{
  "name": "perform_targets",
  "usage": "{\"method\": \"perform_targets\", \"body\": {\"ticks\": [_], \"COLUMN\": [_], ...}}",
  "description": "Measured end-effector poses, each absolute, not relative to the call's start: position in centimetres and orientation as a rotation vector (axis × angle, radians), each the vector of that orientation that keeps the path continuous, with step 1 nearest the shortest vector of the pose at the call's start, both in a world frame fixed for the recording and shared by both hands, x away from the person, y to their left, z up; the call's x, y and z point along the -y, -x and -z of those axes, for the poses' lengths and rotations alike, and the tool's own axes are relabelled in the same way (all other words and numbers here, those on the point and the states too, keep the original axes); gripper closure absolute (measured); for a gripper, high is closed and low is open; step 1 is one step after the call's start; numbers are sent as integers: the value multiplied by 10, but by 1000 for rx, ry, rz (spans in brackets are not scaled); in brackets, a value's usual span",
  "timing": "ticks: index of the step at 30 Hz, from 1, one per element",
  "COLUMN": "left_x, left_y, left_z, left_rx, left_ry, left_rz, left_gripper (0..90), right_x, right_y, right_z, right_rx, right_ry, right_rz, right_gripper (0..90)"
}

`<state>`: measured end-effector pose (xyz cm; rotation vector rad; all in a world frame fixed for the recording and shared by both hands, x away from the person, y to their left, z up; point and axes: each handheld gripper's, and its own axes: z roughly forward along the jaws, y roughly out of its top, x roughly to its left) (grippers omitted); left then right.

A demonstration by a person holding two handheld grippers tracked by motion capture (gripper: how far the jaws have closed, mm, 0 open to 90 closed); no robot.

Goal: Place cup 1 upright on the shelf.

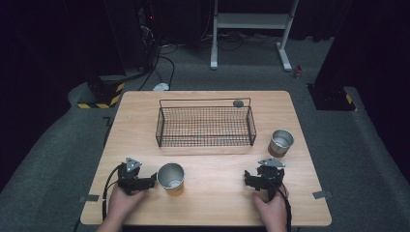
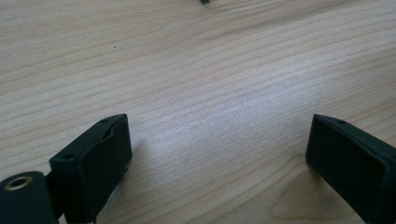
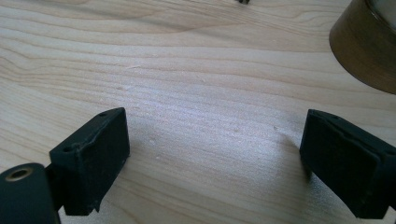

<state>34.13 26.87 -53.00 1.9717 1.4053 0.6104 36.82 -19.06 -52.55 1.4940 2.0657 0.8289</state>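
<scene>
Item 1, nearest edge: two hands at the front of the wooden table (image 1: 212,203), each holding a black gripper.

Left gripper (image 1: 145,183): rests low on the table at front left, a grey three-cornered plate on top, a cable looping off its left side. In the left gripper view its jaws stand spread wide with bare wood grain between them; nothing is held.

Right gripper (image 1: 250,180): rests at front right, also with a grey plate on top. In the right gripper view its jaws are spread wide over bare wood, pinching nothing.

Item 2: metal cup (image 1: 171,176), upright, open mouth up, just beside the left gripper on its right side. Whether the gripper touches the cup cannot be told from the high view.

Item 3: second metal cup (image 1: 281,142), upright, on the right side of the table, beyond the right gripper and apart from it. A rounded brown wall of a cup (image 3: 366,51) shows in the upper right corner of the right gripper view, off to the side of the jaws.

Item 4: black wire basket (image 1: 205,126), rectangular, at the centre back of the table, left of the second cup.

Item 5: small dark round object (image 1: 238,103) on the table, just behind the basket's far right corner.
</scene>
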Motion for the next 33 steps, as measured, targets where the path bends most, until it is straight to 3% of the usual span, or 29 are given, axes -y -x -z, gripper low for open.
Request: {"method": "perform_targets", "body": {"ticks": [22, 33], "left_x": [-268, -269], "left_y": [-342, -340], "left_z": [530, 528], "left_rx": [-1405, -1374], "left_ry": [-1975, -1969], "left_rz": [-615, -613], "left_gripper": [75, 179], "right_x": [190, 190], "right_y": [-356, -356], "right_z": [526, 526], "right_rx": [-2103, -2104], "right_ry": [-1459, -1457], "right_rz": [-845, -847], "right_gripper": [80, 80]}}
